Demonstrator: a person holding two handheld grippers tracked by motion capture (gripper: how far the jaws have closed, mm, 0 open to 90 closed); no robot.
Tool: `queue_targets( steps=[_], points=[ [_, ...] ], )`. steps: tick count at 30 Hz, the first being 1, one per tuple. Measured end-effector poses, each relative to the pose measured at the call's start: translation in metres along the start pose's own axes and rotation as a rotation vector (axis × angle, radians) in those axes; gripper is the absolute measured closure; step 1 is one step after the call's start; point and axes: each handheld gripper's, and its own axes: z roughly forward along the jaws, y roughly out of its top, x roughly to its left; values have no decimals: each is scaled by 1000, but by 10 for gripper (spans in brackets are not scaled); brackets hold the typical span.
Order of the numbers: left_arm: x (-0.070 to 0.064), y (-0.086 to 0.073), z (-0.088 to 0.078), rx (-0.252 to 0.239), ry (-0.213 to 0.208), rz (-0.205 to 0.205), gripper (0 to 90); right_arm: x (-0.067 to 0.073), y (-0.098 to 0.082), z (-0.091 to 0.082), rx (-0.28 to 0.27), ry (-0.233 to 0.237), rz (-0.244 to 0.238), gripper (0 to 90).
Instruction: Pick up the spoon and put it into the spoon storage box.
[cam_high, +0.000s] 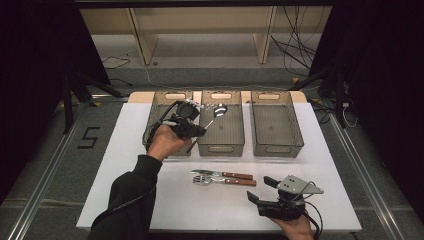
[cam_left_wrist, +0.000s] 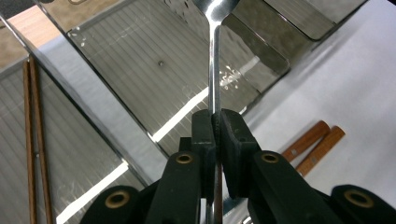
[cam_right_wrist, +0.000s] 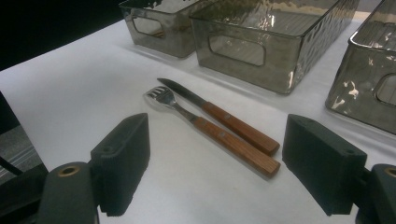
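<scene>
White board covers the worktop (cam_high: 150, 200), with dark floor and pale shelving behind it. Three smoky clear bins stand in a row along its far edge: the left bin (cam_high: 156, 107), the middle bin (cam_high: 235, 135) and the right bin (cam_high: 277, 125).

The left gripper (cam_high: 192, 122) hangs above the seam between the left and middle bins, clenched on the handle of a spoon (cam_high: 219, 110). In the left gripper view the two pads pinch the steel shaft (cam_left_wrist: 214, 70) flat between them, and the shaft runs straight out along the jaws, so its long axis continues the gripper's own line. The bowl leads, over the far half of the middle bin, away from the hand. That is the relation the coming move turns on: the spoon lies over the middle bin's floor, so lowering and releasing there should land it inside, provided the tail clears the wall shared with the left bin.

The right gripper (cam_high: 263, 189) rests near the worktop's front right corner, its jaws released and empty. Just ahead of them a knife (cam_right_wrist: 219, 115) and a fork (cam_right_wrist: 210, 130) lie side by side, wooden handles towards that gripper, blades and tines away. The right hand is much the nearer to both.

Count: three bins, one spoon, one knife, one fork, and two chopsticks (cam_left_wrist: 33, 140) in the left bin.
</scene>
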Motion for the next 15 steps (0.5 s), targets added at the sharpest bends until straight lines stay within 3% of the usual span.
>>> queue_targets(
  steps=[5, 15],
  points=[
    [8, 14, 11, 0, 5, -10, 841, 0, 0, 0, 0, 1, 1, 240],
    [19, 37, 27, -45, 28, -31, 841, 0, 0, 0, -1, 5, 0, 240]
  ],
)
